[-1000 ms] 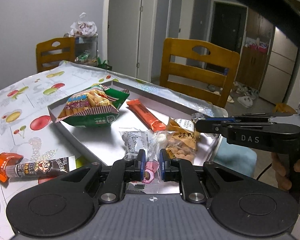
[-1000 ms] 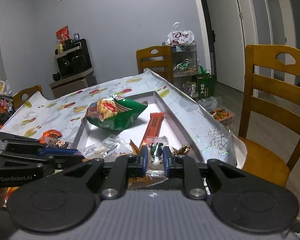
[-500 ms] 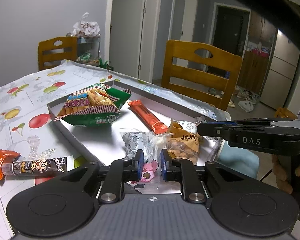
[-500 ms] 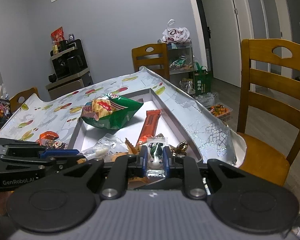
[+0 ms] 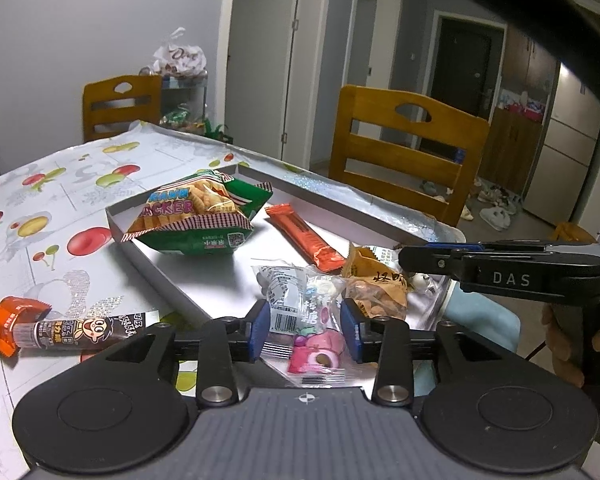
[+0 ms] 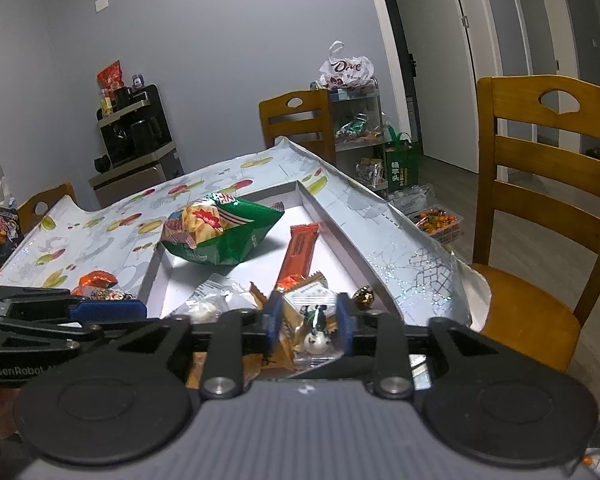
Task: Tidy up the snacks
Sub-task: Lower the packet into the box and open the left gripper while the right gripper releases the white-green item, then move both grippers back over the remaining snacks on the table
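Observation:
A grey tray (image 5: 172,292) on the table holds a green prawn cracker bag (image 5: 200,220), an orange bar (image 5: 304,236), a brown nut packet (image 5: 376,284) and small clear packets. My left gripper (image 5: 305,332) is open, its jaws either side of a clear packet with pink candy (image 5: 316,344) lying at the tray's near edge. My right gripper (image 6: 308,320) is open around a clear packet with a black-and-white candy (image 6: 314,328) over the tray's near corner. The right gripper also shows in the left wrist view (image 5: 500,272).
A black sausage stick with an orange wrapper (image 5: 60,328) lies on the fruit-print tablecloth (image 5: 60,200) left of the tray. A gold-wrapped candy (image 6: 364,295) sits in the tray corner. Wooden chairs (image 5: 404,152) stand around the table.
Both grippers' jaws have opened wider, letting go of the pink candy packet and the black-and-white candy packet, which now rest in the tray.

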Demonstrator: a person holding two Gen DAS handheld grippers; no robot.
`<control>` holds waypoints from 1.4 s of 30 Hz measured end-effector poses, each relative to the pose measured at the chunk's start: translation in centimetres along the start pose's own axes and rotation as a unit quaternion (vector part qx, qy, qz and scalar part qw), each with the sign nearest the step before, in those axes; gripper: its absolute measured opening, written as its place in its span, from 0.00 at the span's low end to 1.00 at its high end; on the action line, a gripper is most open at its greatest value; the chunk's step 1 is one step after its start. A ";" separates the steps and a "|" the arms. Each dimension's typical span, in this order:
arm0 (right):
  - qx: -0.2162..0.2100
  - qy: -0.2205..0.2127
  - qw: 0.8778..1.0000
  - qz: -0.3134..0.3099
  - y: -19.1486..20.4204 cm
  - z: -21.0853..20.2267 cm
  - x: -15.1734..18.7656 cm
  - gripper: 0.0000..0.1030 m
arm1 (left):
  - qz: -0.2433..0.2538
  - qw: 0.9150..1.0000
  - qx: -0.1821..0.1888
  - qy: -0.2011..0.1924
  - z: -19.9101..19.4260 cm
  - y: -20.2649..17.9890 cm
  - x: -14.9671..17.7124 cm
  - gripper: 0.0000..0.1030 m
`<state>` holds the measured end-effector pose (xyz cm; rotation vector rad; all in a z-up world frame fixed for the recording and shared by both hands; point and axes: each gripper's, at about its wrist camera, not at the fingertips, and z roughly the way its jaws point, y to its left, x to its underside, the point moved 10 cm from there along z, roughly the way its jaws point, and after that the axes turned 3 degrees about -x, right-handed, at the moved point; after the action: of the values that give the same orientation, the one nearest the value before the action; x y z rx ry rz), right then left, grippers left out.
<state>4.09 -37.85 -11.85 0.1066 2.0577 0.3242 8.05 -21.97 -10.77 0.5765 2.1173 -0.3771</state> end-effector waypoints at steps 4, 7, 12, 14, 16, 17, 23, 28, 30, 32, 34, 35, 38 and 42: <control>-0.001 -0.012 1.000 0.004 0.0 -0.4 -0.4 0.58 | 0.000 1.000 -0.001 0.000 -0.2 0.1 0.0 0.58; 0.002 -0.025 1.000 0.014 -0.1 -0.7 -0.7 0.80 | -0.003 1.000 -0.001 -0.007 -0.5 0.3 -0.2 0.78; 0.007 -0.027 0.999 0.026 -0.3 -0.9 -0.8 0.86 | -0.002 1.000 -0.016 -0.014 -0.8 0.7 -0.3 0.95; 0.006 -0.026 0.999 0.026 -0.2 -1.0 -0.8 0.88 | -0.006 1.000 -0.018 -0.017 -1.0 1.0 -0.4 0.99; 0.003 -0.028 0.999 0.023 0.1 -1.0 -0.9 0.91 | -0.009 1.000 -0.021 -0.018 -1.1 1.3 -0.4 1.00; 0.002 -0.029 0.999 0.021 0.3 -1.1 -1.0 0.91 | -0.011 1.000 -0.023 -0.017 -1.1 1.5 -0.4 1.00; 0.002 -0.028 0.999 0.016 1.0 -1.0 -1.2 0.95 | -0.025 0.999 -0.030 -0.023 -1.6 2.8 -0.4 1.00; 0.006 -0.027 1.000 0.015 1.8 -1.0 -1.5 0.95 | -0.034 0.998 -0.034 -0.031 -2.3 4.0 -0.4 1.00; 0.005 -0.028 1.000 0.011 2.2 -1.0 -1.7 0.96 | -0.038 0.998 -0.035 -0.034 -2.5 4.5 -0.5 1.00; 0.005 -0.027 1.000 0.005 2.7 -0.9 -1.9 0.96 | -0.041 0.998 -0.037 -0.037 -2.8 5.1 -0.5 1.00; 0.003 -0.027 1.000 -0.002 3.5 -0.8 -2.2 0.96 | -0.042 0.997 -0.038 -0.043 -3.2 5.7 -0.7 1.00; 0.002 -0.028 1.000 -0.005 3.9 -0.8 -2.3 0.96 | -0.043 0.997 -0.040 -0.046 -3.5 6.0 -0.8 1.00; -0.002 -0.030 0.999 -0.018 5.3 -0.7 -2.8 0.96 | -0.045 0.996 -0.048 -0.056 -4.1 7.1 -1.2 1.00; -0.011 -0.034 0.999 -0.031 7.3 -0.5 -3.6 0.96 | -0.052 0.994 -0.063 -0.069 -5.0 9.1 -1.8 1.00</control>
<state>4.95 -31.65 -6.57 0.0412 1.9865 0.3005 10.36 -12.46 -6.95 0.3579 2.0257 -0.3289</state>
